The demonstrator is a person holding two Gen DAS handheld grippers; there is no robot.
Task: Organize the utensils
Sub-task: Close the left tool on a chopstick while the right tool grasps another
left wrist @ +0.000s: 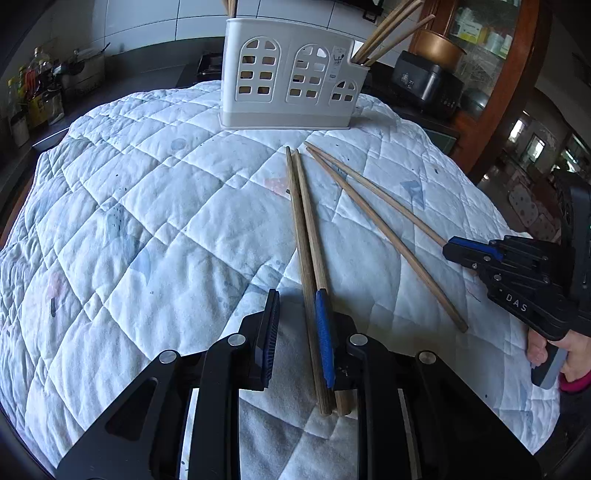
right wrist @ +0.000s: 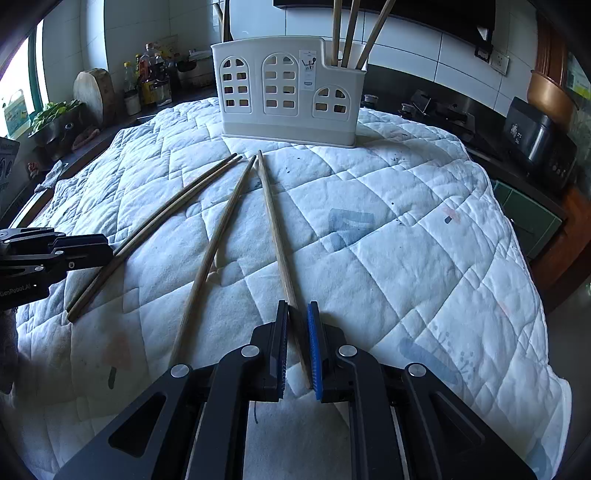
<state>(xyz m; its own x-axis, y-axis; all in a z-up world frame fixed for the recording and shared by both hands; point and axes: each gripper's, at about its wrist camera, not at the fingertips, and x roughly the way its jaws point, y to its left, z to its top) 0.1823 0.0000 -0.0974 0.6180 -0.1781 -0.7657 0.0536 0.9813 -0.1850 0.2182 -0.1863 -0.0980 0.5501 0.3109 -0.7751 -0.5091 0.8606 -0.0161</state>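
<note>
A white utensil holder (left wrist: 291, 85) (right wrist: 288, 96) stands at the far side of the quilt, with chopsticks (right wrist: 351, 29) upright in its right compartment. A pair of wooden chopsticks (left wrist: 306, 229) (right wrist: 166, 214) lies between the jaws of my left gripper (left wrist: 295, 295). They rest against the blue right pad, and the left pad stands apart from them. My right gripper (right wrist: 298, 306) (left wrist: 448, 249) is shut on the near end of a single chopstick (right wrist: 275, 229) (left wrist: 388, 201), which lies on the quilt. Another loose chopstick (right wrist: 214, 251) (left wrist: 388, 240) lies between the two.
A white quilted cover (left wrist: 147, 221) (right wrist: 406, 221) spreads over the work surface. Bottles (right wrist: 151, 81) and a round wooden board (right wrist: 94, 92) stand at the back left. A black appliance (right wrist: 535, 140) sits at the right, and a hand (left wrist: 576, 354) holds the right gripper.
</note>
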